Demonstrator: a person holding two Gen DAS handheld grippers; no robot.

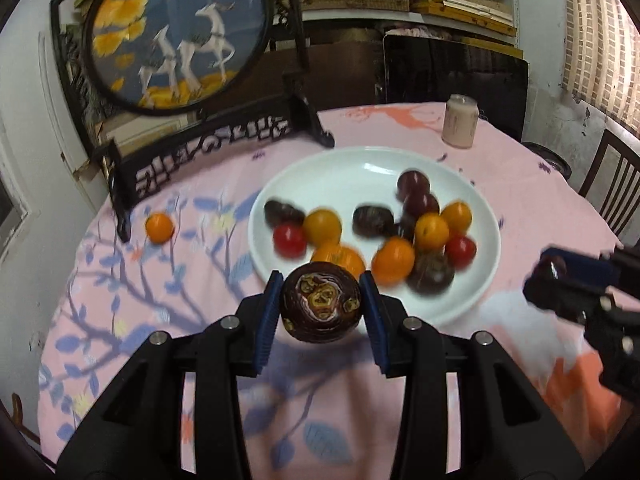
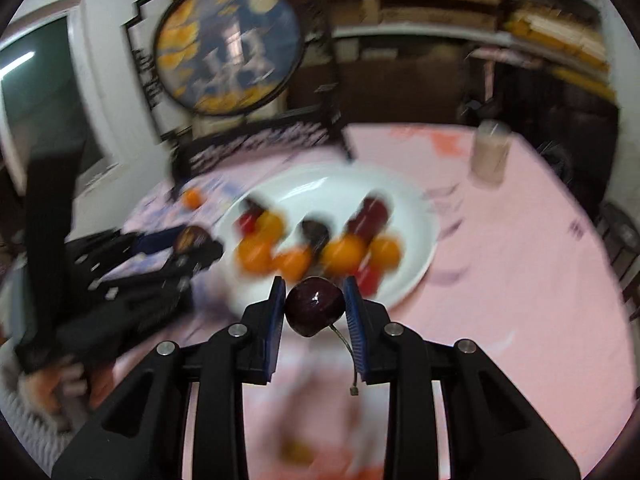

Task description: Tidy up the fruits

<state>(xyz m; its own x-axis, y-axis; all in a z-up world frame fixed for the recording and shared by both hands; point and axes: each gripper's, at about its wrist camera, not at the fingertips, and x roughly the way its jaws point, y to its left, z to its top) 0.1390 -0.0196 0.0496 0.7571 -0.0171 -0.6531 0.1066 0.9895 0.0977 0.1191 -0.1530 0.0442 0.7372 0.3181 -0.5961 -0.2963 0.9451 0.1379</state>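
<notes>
My left gripper [image 1: 322,304] is shut on a dark brown patterned fruit [image 1: 321,307], held above the cloth just in front of a white plate [image 1: 356,172]. The plate holds several orange, red and dark purple fruits. One small orange fruit [image 1: 159,227] lies alone on the cloth left of the plate. My right gripper [image 2: 316,308] is shut on a dark cherry [image 2: 315,305] with its stem hanging down, near the plate's [image 2: 416,216] front edge. The right gripper also shows in the left wrist view [image 1: 560,276], and the left gripper in the right wrist view [image 2: 188,244].
A round table under a pink flowered cloth [image 1: 160,360]. A black carved stand with a round deer picture [image 1: 176,32] stands at the back left. A pale jar [image 1: 459,121] stands behind the plate. A chair [image 1: 612,184] is at the right.
</notes>
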